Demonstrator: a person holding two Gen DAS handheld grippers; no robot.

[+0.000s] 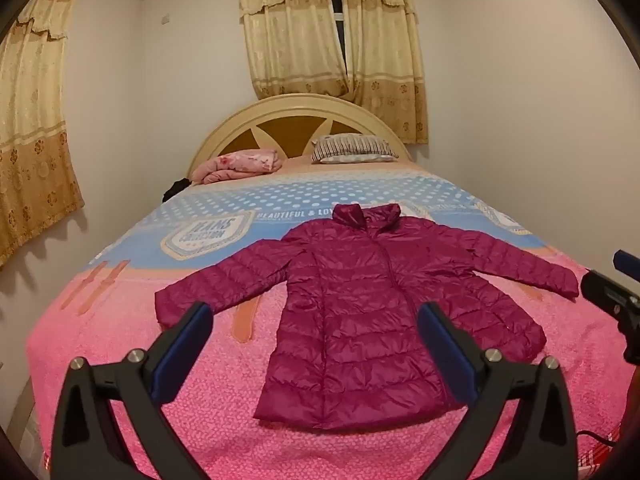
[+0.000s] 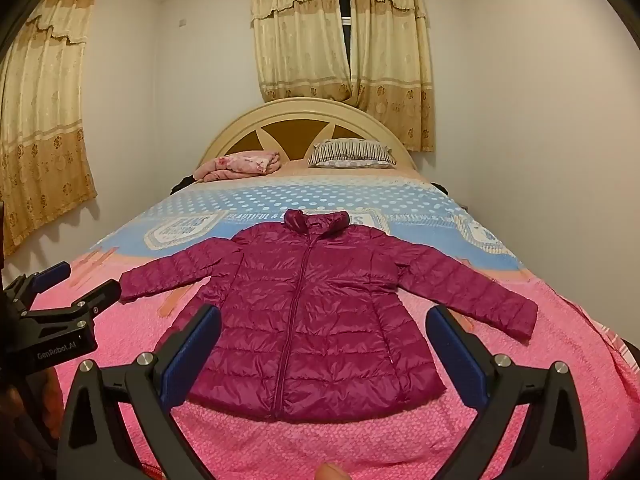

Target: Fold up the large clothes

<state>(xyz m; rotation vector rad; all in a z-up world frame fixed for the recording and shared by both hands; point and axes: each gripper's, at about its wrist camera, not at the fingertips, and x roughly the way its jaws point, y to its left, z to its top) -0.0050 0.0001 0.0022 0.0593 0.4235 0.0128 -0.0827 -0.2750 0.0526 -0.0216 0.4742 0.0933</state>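
A magenta quilted puffer jacket [image 1: 360, 300] [image 2: 312, 312] lies flat and zipped on the bed, front up, collar toward the headboard, both sleeves spread out sideways. My left gripper [image 1: 316, 320] hovers above the near end of the bed, open wide, nothing between its blue pads; it is short of the jacket's hem. My right gripper [image 2: 324, 324] hangs likewise in front of the hem, open and empty. Each gripper shows at the edge of the other's view: the right one [image 1: 624, 296], the left one [image 2: 64, 288].
The bed carries a pink and blue blanket [image 1: 160, 380] [image 2: 520, 400]. A folded pink quilt [image 1: 240, 166] and a striped pillow [image 1: 352, 148] lie by the cream headboard [image 1: 296, 108]. White walls close in on both sides; curtains [image 1: 332, 40] hang behind.
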